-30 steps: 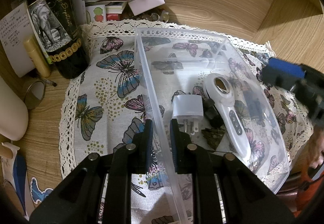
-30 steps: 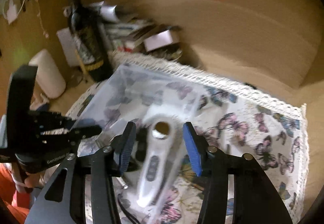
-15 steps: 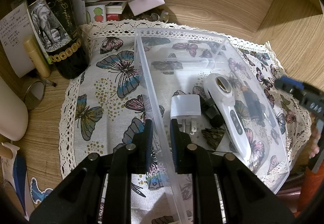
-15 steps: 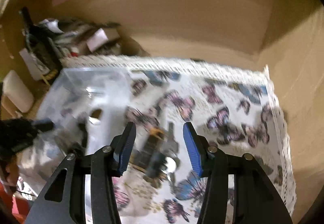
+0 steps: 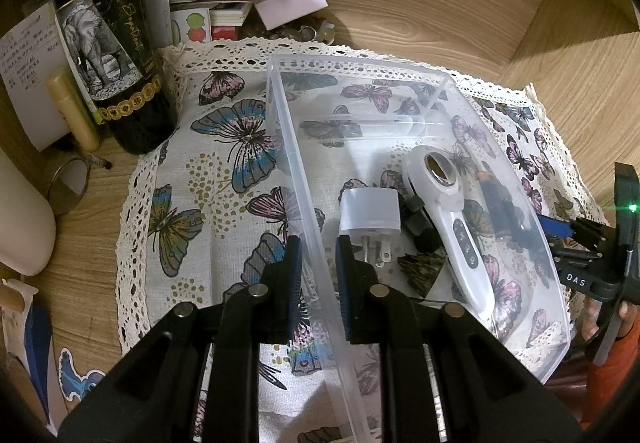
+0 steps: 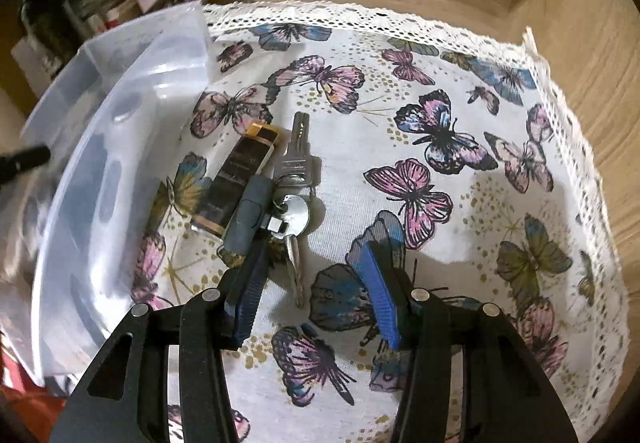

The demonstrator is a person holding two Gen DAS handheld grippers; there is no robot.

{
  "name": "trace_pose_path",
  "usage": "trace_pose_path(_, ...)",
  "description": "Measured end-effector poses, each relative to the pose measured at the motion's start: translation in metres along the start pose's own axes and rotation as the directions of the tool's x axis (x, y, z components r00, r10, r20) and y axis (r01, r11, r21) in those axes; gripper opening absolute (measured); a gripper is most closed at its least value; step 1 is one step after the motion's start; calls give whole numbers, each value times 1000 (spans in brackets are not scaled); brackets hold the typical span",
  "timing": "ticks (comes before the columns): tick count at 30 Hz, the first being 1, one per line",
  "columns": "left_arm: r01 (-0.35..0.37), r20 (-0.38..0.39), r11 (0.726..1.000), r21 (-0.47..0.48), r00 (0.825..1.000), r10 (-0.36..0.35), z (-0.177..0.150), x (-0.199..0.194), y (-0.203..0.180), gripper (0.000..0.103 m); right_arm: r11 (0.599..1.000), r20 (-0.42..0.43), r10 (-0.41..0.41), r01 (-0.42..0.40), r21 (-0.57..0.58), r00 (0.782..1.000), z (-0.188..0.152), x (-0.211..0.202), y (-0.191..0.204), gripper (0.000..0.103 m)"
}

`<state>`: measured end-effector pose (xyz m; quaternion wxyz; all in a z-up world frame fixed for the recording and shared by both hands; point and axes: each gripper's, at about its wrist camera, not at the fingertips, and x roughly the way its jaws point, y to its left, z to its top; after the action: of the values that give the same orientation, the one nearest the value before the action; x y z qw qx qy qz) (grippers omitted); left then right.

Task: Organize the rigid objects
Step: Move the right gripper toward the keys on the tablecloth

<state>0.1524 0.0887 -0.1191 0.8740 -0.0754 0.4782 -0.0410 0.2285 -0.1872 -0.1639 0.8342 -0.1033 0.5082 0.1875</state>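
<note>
Left gripper [image 5: 316, 275] is clamped on the near wall of the clear plastic bin [image 5: 500, 147], one pad on each side. Inside the bin lie a white plug adapter [image 5: 370, 209] and a white handheld device [image 5: 452, 215]. Right gripper [image 6: 316, 295] stands half open, nothing between its pads, above the butterfly-print cloth [image 6: 480, 203]. The silver key bunch with grey fob [image 6: 280, 203] and the black-and-gold lighter [image 6: 236, 179] lie on the cloth just ahead of its left pad, beside the bin's outer wall
</note>
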Motion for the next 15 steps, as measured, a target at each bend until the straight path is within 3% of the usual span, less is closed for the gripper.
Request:
trace_pose_path(6,1,0,1000,0,1000,-1,-1,0,1,16,1000,27,-20,21,-8,999,14,9,3,45)
trace_pose_path(9,0,1,1000,1,1000,0,-1,0,1,16,999,50,-27,28,-23,998,16,11,7,32)
trace_pose_path(10,-1,1,1000,2,1000,1,-1,-1,0,16,999,56,-27,30,-40,998,16,11,10,20)
trace_pose_path(15,0,2,1000,0,1000,0,-1,-1,0,16,994,76,-74,80,-73,994,12,6,14,21)
